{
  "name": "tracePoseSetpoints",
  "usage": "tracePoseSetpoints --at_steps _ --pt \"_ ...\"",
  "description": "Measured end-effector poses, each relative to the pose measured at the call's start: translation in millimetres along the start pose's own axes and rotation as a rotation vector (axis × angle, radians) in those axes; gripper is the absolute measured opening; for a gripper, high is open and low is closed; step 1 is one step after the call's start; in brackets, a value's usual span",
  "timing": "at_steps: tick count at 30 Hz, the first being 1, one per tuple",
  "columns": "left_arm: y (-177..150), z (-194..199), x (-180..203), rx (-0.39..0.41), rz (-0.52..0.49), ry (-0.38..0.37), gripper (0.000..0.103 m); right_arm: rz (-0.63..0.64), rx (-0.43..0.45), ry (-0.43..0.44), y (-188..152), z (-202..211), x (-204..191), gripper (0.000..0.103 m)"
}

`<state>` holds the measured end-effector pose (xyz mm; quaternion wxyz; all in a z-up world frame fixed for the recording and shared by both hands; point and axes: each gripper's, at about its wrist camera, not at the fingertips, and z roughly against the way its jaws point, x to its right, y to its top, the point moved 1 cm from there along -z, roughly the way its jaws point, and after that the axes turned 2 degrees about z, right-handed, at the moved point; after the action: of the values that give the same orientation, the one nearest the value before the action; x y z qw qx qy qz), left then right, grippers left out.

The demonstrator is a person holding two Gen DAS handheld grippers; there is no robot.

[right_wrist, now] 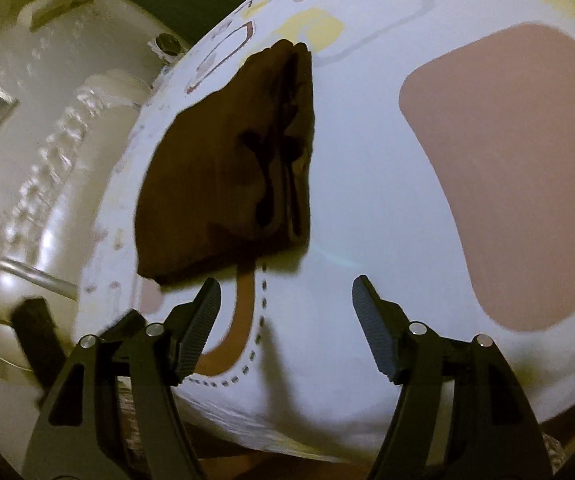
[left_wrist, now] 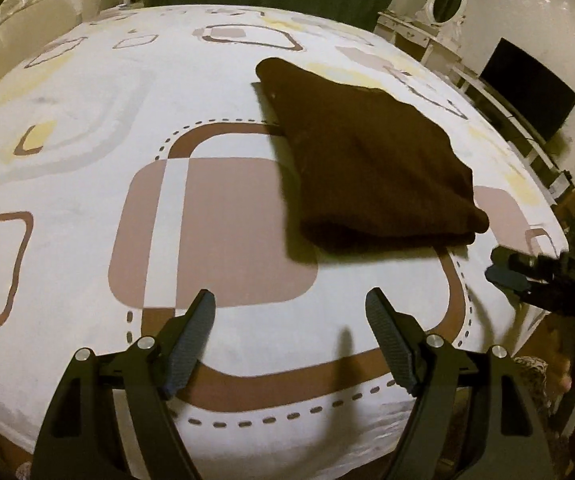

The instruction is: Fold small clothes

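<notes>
Left gripper (left_wrist: 289,334) sits nearest, jaws wide apart, nothing between them, only bedsheet (left_wrist: 87,184) below. Right gripper (right_wrist: 286,318) likewise spread and empty, its fingers just short of the cloth's near edge; it also shows at the right border of the left view. Beyond both lies the cloth (left_wrist: 371,168), dark brown, already folded into a flat stack on the sheet, towards the bed's right side, layered edges visible on one side in the right view (right_wrist: 231,160). Judged step: fold looks finished, hands clear of it. To do it well: keep both grippers off the stack so layers do not shift; if edges gape, press flat from above instead of tugging a corner. Far back: TV (left_wrist: 527,88), mirror (left_wrist: 445,0).
</notes>
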<state>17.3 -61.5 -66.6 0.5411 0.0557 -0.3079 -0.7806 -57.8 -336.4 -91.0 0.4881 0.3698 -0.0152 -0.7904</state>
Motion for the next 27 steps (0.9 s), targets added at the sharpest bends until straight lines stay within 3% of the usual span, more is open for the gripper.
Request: tracePoseSetpoints --at_steps 8,11,20,27 --pt "-2.9 7.4 10.7 0.039 0.001 0.11 0.077 0.17 0.031 -0.229 -16.0 -4.7 -34.9 0.068" --pt "-3.8 10.8 13.6 0.048 0.008 0.119 0.077 0.238 0.051 -0.283 -20.5 -4.4 -46.4 0.068" --pt "-5.6 32.1 32.5 0.122 -0.045 0.174 0.08 0.263 0.108 -0.297 -21.4 11.0 -60.0 0.073" --pt "-8.7 38.9 40.5 0.133 -0.051 0.186 0.081 0.275 0.114 -0.308 -24.0 13.2 -64.9 0.075"
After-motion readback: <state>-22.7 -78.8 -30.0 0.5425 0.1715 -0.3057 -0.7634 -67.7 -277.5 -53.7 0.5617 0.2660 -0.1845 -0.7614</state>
